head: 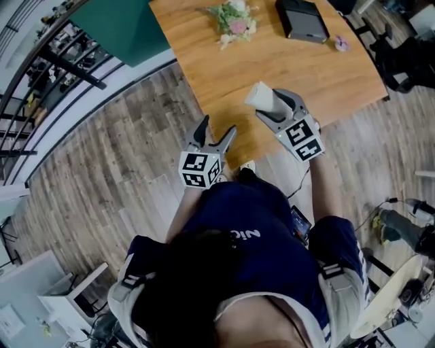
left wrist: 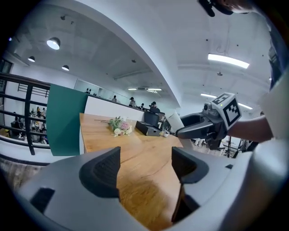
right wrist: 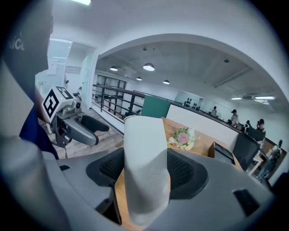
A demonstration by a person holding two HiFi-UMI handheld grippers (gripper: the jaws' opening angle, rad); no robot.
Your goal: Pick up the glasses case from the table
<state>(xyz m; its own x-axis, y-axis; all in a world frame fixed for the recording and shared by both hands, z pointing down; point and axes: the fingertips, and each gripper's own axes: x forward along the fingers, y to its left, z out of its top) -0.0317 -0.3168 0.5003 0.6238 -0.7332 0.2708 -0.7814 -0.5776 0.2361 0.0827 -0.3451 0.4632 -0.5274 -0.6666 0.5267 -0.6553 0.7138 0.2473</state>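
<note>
The main risk is judged to be a slip. The case (right wrist: 146, 167) is smooth and rounded, and it is clamped across its width only by the two pads of the right gripper (head: 272, 109). Much of its length projects past the pads. A quick swing or roll of the hand could make it pivot between the pads or slide out. The grip sits over the near edge of the worktop (head: 306, 75), so a dropped case could land on the wooden floor instead of the wood top. Squeezing harder could press the shell in or spring it open. Which side carries the hinge cannot be told. A knock against the left gripper (head: 217, 129), which is held close alongside, is a lesser risk.

The right gripper is closed on the case, with a pad pressed against each long side. In the right gripper view the case stands lengthwise between the jaws. Its far end reaches out beyond the fingertips and is tilted upward. In the head view it shows as a white block at the gripper's tip, and it is judged to be clear of the worktop. The left gripper is open with nothing between its jaws, only bare worktop ahead. The case is well apart from the flowers (head: 234, 17) at the far side.
</note>
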